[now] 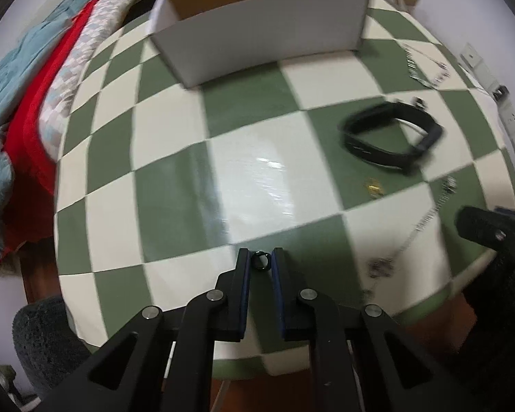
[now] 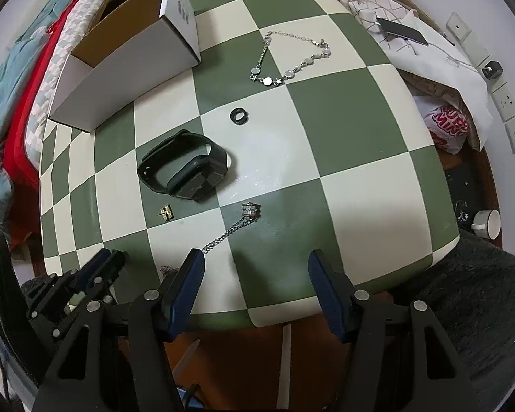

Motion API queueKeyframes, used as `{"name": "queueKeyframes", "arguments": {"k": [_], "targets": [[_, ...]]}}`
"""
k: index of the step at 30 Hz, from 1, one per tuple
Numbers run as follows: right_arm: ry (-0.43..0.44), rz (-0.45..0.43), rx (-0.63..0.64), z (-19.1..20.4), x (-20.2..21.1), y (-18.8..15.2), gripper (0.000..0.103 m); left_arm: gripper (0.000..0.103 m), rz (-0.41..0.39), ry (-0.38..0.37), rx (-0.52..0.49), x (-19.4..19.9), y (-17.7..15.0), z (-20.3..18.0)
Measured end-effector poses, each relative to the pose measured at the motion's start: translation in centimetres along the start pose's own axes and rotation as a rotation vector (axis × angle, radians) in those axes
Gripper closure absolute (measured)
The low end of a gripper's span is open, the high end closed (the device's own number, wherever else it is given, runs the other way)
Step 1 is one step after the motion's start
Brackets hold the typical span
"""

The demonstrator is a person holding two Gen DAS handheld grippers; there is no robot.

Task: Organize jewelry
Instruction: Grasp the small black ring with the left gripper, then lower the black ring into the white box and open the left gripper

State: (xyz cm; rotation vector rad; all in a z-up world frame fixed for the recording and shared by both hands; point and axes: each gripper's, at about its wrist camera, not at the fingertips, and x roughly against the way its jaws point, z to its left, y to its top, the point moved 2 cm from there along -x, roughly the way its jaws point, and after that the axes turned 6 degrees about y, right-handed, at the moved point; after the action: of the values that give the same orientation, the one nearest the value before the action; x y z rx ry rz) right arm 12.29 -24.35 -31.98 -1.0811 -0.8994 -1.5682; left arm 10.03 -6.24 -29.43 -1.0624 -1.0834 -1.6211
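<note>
My left gripper (image 1: 260,260) is shut on a small black ring (image 1: 259,260), held above the checked table (image 1: 250,171). An open white cardboard box (image 1: 257,34) stands at the far side, also in the right wrist view (image 2: 127,61). A black watch (image 2: 185,166) lies mid-table, also in the left wrist view (image 1: 391,137). Another black ring (image 2: 239,116), a silver disc bracelet (image 2: 292,58), a gold earring (image 2: 166,212) and a chain with a pendant (image 2: 250,211) lie on the table. My right gripper (image 2: 255,267) is open and empty over the near edge. The left gripper shows at its lower left (image 2: 99,267).
Red and teal bedding (image 1: 27,103) lies left of the table. Bags and a phone (image 2: 401,31) sit at the far right edge. Wall sockets (image 2: 511,116) are on the right. A grey rug (image 2: 470,302) lies below the table.
</note>
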Motion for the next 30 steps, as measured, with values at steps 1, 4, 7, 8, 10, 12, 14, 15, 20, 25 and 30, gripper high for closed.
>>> {"name": "queueKeyframes", "arguments": {"k": [1,4,7,8,10,12,14,15,20,25,30], "targets": [[0.006,0.004,-0.005,0.0,-0.1,0.0,0.038,0.093,0.001,0.008,0.023,-0.2,0.1,0.9],[0.025,0.024,-0.016,0.5,-0.8,0.0,0.038,0.093,0.014,0.016,0.086,-0.8,0.3,3.2],[0.047,0.054,-0.022,1.4,-1.9,-0.1,0.038,0.093,0.021,0.019,0.127,-1.2,0.3,4.6],[0.053,0.067,-0.017,2.0,-2.4,-0.2,0.038,0.093,0.022,0.019,0.136,-1.3,0.3,5.0],[0.012,0.049,0.013,3.1,-2.8,-0.3,0.037,0.093,0.023,0.016,0.147,-1.3,0.1,5.4],[-0.056,0.025,0.067,4.5,-3.1,-0.2,0.042,0.093,0.021,0.015,0.147,-1.2,0.0,5.4],[-0.140,-0.027,0.139,5.5,-3.1,-0.1,0.084,0.093,0.021,0.013,0.149,-1.3,0.0,5.5],[-0.170,-0.049,0.172,5.8,-3.2,0.0,0.103,0.093,0.021,0.011,0.150,-1.3,0.0,5.5],[-0.118,-0.106,0.143,4.2,-1.8,0.7,0.103,0.093,0.015,-0.002,0.162,-1.3,0.6,6.0],[-0.051,-0.215,0.104,3.3,2.5,1.4,0.103,0.093,-0.010,-0.015,0.173,-0.6,1.5,6.4],[-0.031,-0.278,0.132,3.6,5.4,2.2,0.103,0.093,-0.061,-0.016,0.177,1.1,2.6,6.6]]}}
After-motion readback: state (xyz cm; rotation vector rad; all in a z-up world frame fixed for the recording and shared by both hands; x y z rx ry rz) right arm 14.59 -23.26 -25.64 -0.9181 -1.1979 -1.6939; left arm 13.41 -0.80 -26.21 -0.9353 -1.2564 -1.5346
